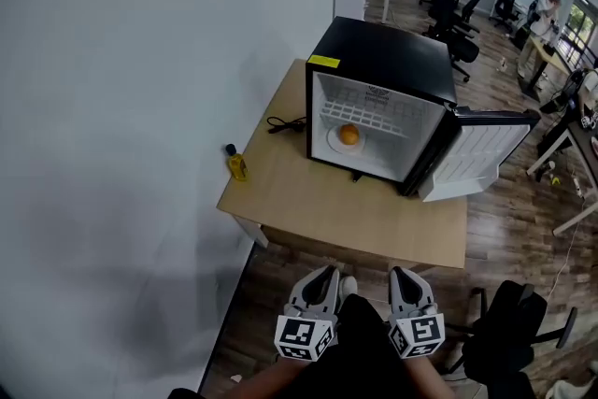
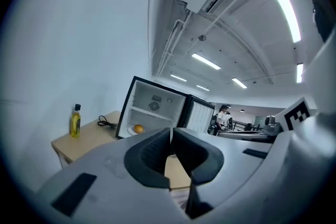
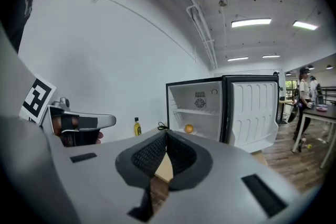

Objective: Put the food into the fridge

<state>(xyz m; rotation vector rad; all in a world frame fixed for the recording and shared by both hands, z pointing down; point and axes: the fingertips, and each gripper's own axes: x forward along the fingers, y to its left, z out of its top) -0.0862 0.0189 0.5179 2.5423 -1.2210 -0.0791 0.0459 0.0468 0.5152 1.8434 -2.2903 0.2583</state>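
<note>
A small black fridge [image 1: 383, 61] stands on a wooden table [image 1: 374, 215] with its door [image 1: 476, 154] swung open to the right. On the fridge floor an orange [image 1: 348, 135] rests on a white plate [image 1: 334, 143]; both gripper views also show the orange [image 2: 138, 128] [image 3: 188, 128]. My left gripper [image 1: 328, 271] and right gripper [image 1: 401, 272] are side by side close to my body, short of the table's near edge and pointing at the fridge. In the left gripper view my left gripper [image 2: 171, 131] is shut and empty. My right gripper [image 3: 166, 134] is also shut on nothing.
A yellow oil bottle [image 1: 236, 164] stands at the table's left edge, and a black cable [image 1: 285, 123] lies left of the fridge. A white wall runs along the left. A black chair [image 1: 509, 341] is at my right, with office desks, chairs and a person farther back.
</note>
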